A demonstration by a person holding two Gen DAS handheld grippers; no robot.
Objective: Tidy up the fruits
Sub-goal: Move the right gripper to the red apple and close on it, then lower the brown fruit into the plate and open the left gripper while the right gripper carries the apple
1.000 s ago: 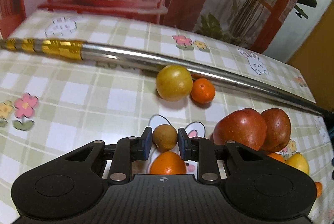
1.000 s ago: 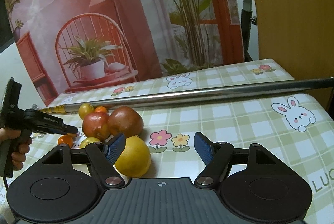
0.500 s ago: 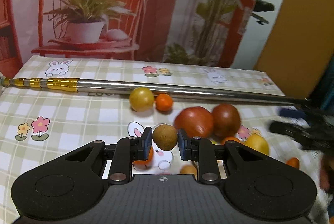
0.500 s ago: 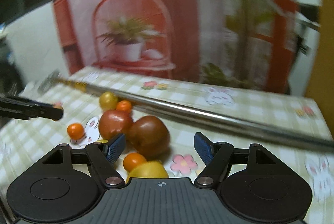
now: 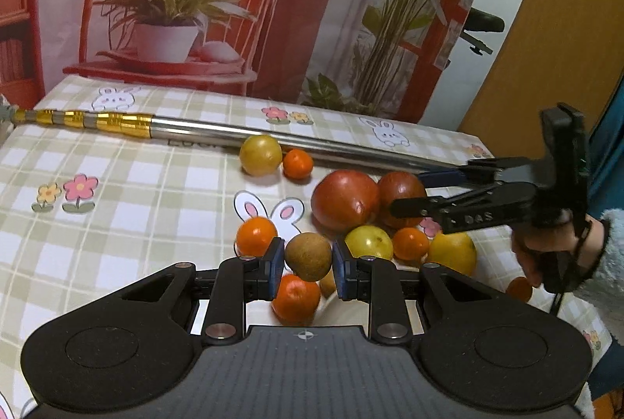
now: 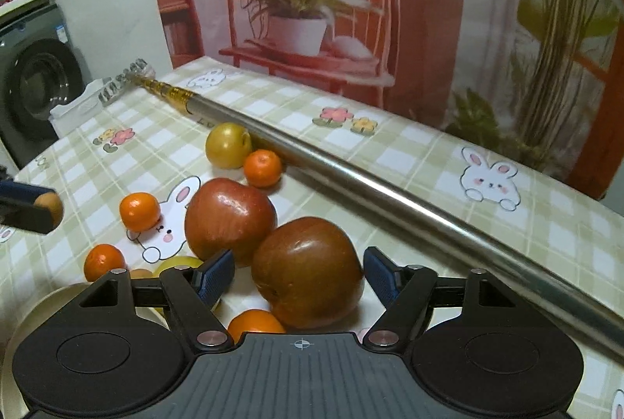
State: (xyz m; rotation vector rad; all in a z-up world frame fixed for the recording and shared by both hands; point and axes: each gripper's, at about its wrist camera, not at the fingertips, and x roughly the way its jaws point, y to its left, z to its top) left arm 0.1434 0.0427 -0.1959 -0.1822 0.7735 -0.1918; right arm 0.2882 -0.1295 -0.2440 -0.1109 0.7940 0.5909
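Now reaching in over the desk (image 6: pixel 429 161), with fingers spread either side of the dark red apple (image 6: pixel 308 272): right gripper (image 6: pixel 298 274), far off 1 second ago. Clamped on the small brown fruit (image 5: pixel 308 257), lifted above the pile: left gripper (image 5: pixel 306 261). Visible only in left view: sleeve (image 5: pixel 608 247); only in right view: washing machine (image 6: pixel 35 87).

Readable text is limited to two places.

1. Right tongs (image 5: pixel 405 190), seen from the left wrist camera: pale letters on the side of the black arm read "DAS". Any characters before them cannot be made out.

2. Tablecloth (image 5: pixel 156 185): dark printed lettering lies just below the metal pole (image 5: pixel 218 128), partly covered by it. It appears to begin "LUC"; the remainder is hidden.
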